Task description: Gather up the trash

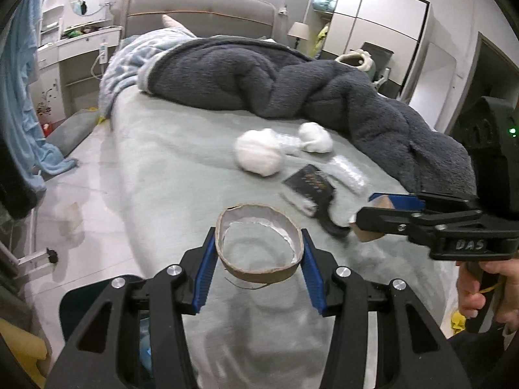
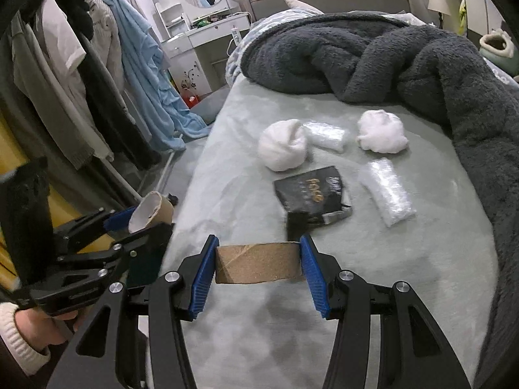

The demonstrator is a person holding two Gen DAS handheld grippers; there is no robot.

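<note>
My left gripper (image 1: 259, 253) is shut on a cardboard tape-roll core (image 1: 259, 267), open end facing me, above the bed's near edge; it also shows in the right wrist view (image 2: 149, 212). My right gripper (image 2: 258, 265) is shut on a second cardboard roll core (image 2: 258, 264), held sideways; it shows at the right of the left wrist view (image 1: 373, 231). On the grey-green sheet (image 2: 389, 275) lie two white tissue wads (image 2: 283, 146) (image 2: 382, 131), two clear plastic wrappers (image 2: 327, 134) (image 2: 389, 191) and a black packet (image 2: 311, 194).
A dark fleece blanket (image 2: 405, 55) is heaped across the far and right side of the bed. Clothes hang on a rack (image 2: 81, 81) left of the bed. A white dresser (image 2: 207, 45) stands by the headboard, a wardrobe (image 1: 373, 22) at the far right.
</note>
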